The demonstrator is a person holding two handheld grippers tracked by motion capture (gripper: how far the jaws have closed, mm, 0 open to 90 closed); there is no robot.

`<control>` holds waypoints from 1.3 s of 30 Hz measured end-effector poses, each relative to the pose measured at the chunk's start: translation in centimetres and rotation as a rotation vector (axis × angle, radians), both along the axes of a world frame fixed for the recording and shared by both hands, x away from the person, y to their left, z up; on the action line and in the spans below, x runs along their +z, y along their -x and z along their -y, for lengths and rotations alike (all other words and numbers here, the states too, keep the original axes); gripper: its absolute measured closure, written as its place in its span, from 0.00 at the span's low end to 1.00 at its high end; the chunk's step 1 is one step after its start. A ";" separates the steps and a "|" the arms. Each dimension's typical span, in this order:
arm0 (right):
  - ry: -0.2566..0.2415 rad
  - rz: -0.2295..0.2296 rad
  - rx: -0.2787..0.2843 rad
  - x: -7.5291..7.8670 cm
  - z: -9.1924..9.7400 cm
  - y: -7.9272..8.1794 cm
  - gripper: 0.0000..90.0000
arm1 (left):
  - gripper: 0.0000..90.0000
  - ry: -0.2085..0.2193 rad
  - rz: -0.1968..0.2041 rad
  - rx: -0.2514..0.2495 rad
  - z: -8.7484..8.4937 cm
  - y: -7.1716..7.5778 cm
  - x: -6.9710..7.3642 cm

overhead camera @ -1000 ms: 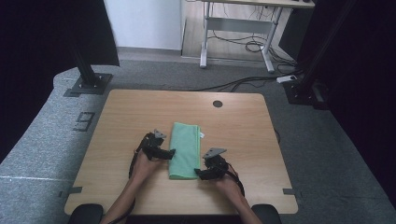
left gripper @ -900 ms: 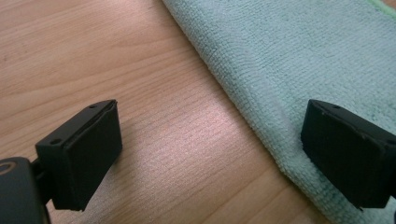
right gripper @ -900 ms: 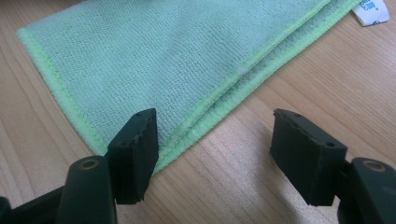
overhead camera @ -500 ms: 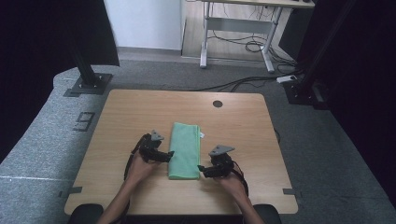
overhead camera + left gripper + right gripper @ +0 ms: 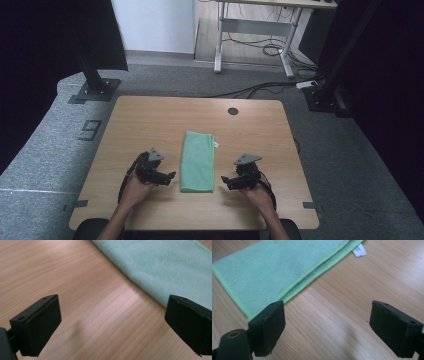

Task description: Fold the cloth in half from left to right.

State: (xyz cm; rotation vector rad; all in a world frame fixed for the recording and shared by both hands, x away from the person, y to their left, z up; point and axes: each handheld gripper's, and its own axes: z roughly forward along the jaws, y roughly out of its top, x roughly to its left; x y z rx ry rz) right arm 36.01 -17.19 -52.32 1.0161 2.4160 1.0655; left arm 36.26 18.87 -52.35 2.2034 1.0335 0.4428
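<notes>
A folded green cloth [image 5: 198, 161] lies flat in the middle of the wooden table [image 5: 150, 120], with a small white tag [image 5: 359, 250] at its far right edge. My left gripper [image 5: 169, 177] hovers just left of the cloth's near end, open, with bare wood between its jaws; the cloth [image 5: 160, 267] lies ahead of it. My right gripper [image 5: 226, 180] sits just right of the cloth's near end. Its jaws have just been opening and stand wide apart with nothing between them, the cloth's [image 5: 277, 270] layered edge in front.
A round cable hole [image 5: 233, 111] sits near the table's far edge. Black stand bases [image 5: 95, 90] rest on the grey floor at the back left and back right [image 5: 325, 97]. A desk frame with cables [image 5: 255, 35] stands beyond.
Both grippers have drawn away sideways from the cloth, the left one to the left and the right one to the right. The cloth now lies free between them.
</notes>
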 end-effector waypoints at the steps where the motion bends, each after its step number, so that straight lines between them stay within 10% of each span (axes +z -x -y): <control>1: -0.001 -0.001 -0.003 0.0 0.1 0.0 0.11 | 0.01 -0.002 0.009 0.001 -0.3 0.3 -0.1; 11: 0.024 -0.007 -0.051 -0.7 1.9 0.0 0.00 | 0.00 0.018 0.042 0.009 -1.9 1.5 -0.7; 39: 0.018 -0.029 -0.130 -3.3 3.1 -0.9 0.00 | 0.00 0.001 -0.048 -0.004 -2.1 0.7 -2.5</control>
